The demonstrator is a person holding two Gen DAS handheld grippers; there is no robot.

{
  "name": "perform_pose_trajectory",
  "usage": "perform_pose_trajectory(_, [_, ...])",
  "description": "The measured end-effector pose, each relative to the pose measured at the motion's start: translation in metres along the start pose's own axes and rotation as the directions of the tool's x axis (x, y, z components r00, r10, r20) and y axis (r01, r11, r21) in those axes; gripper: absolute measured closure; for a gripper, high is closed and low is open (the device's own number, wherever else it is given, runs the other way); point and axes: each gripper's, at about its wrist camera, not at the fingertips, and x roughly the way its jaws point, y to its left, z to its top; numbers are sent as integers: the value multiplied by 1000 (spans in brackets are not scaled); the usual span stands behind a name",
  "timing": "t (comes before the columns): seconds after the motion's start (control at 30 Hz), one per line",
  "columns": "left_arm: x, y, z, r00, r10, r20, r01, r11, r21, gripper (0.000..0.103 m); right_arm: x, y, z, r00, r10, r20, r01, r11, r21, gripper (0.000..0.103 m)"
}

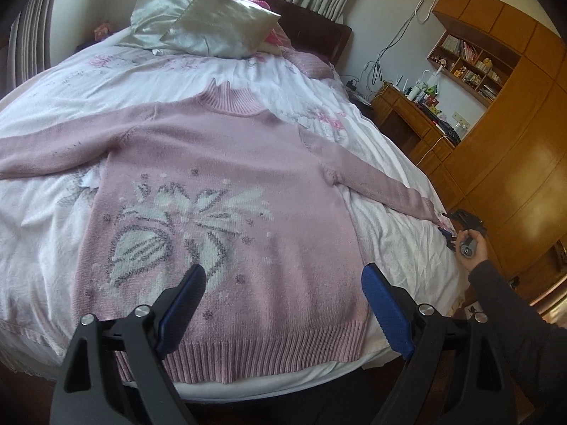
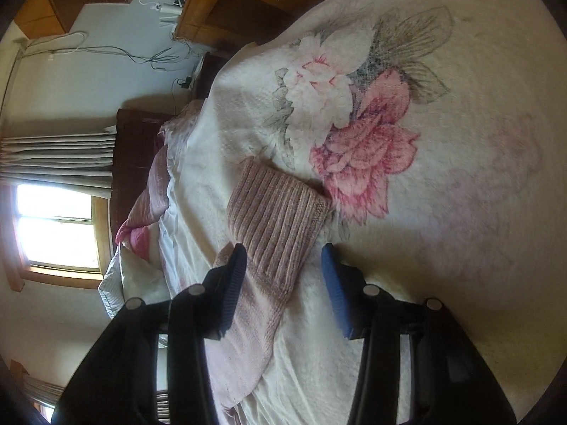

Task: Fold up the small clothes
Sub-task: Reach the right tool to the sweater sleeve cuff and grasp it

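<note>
My left claw [image 1: 283, 285] hangs spread wide over the hem of the pink sweater [image 1: 219, 184], gripping nothing. The sweater lies face up and flat on the bed [image 1: 397, 248], both sleeves stretched out sideways, hem at the near edge, collar toward the pillows [image 1: 212, 24].

My right claw [image 2: 283, 265] is down at the right sleeve's ribbed cuff [image 2: 280, 212], jaws apart, one finger over the sleeve fabric, the other over bare bedspread. Whether a pad already touches the knit, I can't tell. Nothing is pinched yet.

The step in hand, as I judge it, is taking that cuff to fold the sleeve across the body. To do it well I want both pads straddling the ribbing, biting both layers of the cuff and none of the bedspread beneath. Then lift low and carry it inward, so the body doesn't drag.

The surface is soft: a white quilted bedspread with a big pink flower print [image 2: 361, 163], lightly wrinkled near the sleeve. Around it, a wooden desk [image 1: 400, 113] and shelves [image 1: 471, 63] on the right, curtains [image 2: 60, 159] by a bright window [image 2: 56, 226].
</note>
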Motion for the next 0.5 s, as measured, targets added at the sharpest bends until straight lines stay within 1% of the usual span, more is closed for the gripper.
perform_pose_trajectory(0.07, [3, 1, -1, 1000, -18, -6, 18, 1000, -25, 13, 7, 2, 1, 1000, -11, -1, 11, 1000, -2, 59])
perform_pose_trajectory(0.13, [1, 3, -1, 999, -28, 19, 29, 998, -47, 13, 13, 7, 2, 1000, -23, -8, 23, 1000, -11, 59])
perform_pose_trajectory(0.17, [-1, 4, -1, 999, -32, 34, 34, 998, -57, 13, 16, 9, 3, 1000, -28, -12, 28, 999, -21, 62])
perform_pose_trajectory(0.23, [-5, 9, 1, 997, -47, 54, 51, 996, -78, 13, 23, 15, 6, 999, -40, -23, 39, 998, -43, 75])
perform_pose_trajectory(0.27, [-6, 12, 2, 997, -51, 62, 56, 994, -93, 13, 24, 18, 6, 999, -48, -23, 46, 997, -58, 91])
perform_pose_trajectory(0.3, [-8, 15, 4, 996, -50, 69, 57, 992, -109, 13, 22, 23, 5, 998, -58, -5, 57, 995, -78, 97])
perform_pose_trajectory(0.37, [-9, 23, 7, 995, -40, 93, 52, 990, -132, 13, 16, 38, -1, 999, -37, 15, 39, 993, -114, 98])
perform_pose_trajectory(0.43, [-9, 31, 9, 995, -9, 102, 22, 991, -134, 13, 7, 66, -13, 1000, -14, 25, 19, 980, -197, 98])
perform_pose_trajectory(0.5, [-1, 35, 12, 998, 17, 57, -11, 994, -110, 13, 1, 102, -32, 1000, 0, 30, 9, 956, -292, 98])
